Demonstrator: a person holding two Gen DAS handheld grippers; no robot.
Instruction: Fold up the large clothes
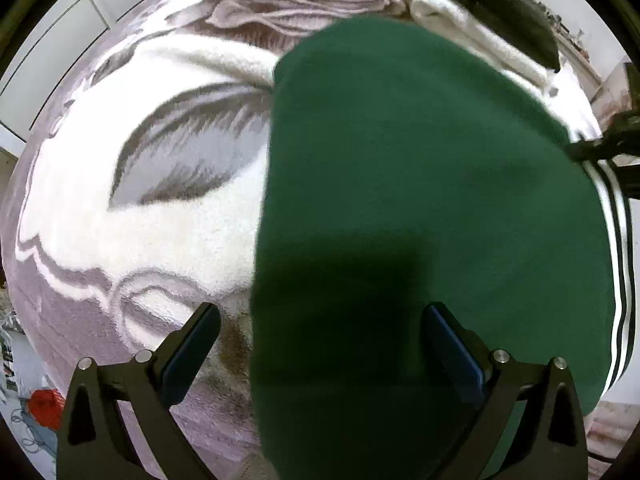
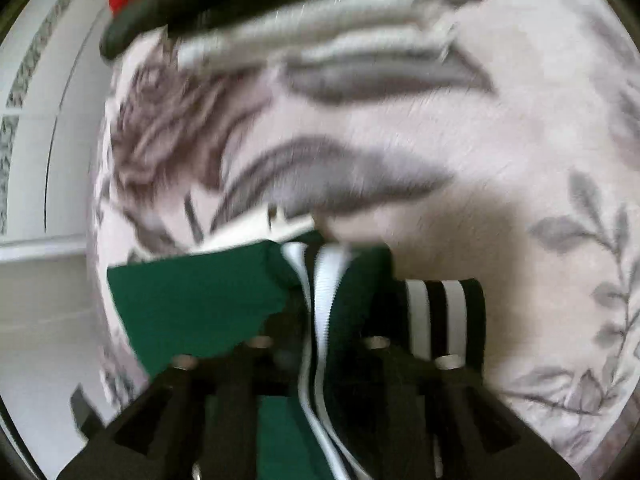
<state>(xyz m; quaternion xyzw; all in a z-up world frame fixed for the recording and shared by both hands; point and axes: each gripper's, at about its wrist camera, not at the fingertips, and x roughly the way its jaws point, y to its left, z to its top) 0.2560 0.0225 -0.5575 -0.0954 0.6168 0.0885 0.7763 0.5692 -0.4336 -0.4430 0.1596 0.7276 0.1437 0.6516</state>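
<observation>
A dark green garment (image 1: 420, 208) with white and black side stripes (image 1: 618, 264) lies on a floral plush blanket (image 1: 152, 240). My left gripper (image 1: 320, 344) is open above its near left part, one finger over the blanket and one over the cloth. The right gripper's tip (image 1: 588, 150) shows at the garment's far right edge. In the blurred right wrist view my right gripper (image 2: 320, 320) is shut on a bunched striped fold of the green garment (image 2: 192, 300), white stripes (image 2: 326, 288) running between the fingers.
Folded white cloth (image 1: 472, 28) and a dark garment (image 1: 504, 4) lie at the blanket's far end; they also show in the right wrist view (image 2: 280, 28). White cabinet panels (image 1: 48, 44) lie left. A red object (image 1: 46, 406) sits beside the bed.
</observation>
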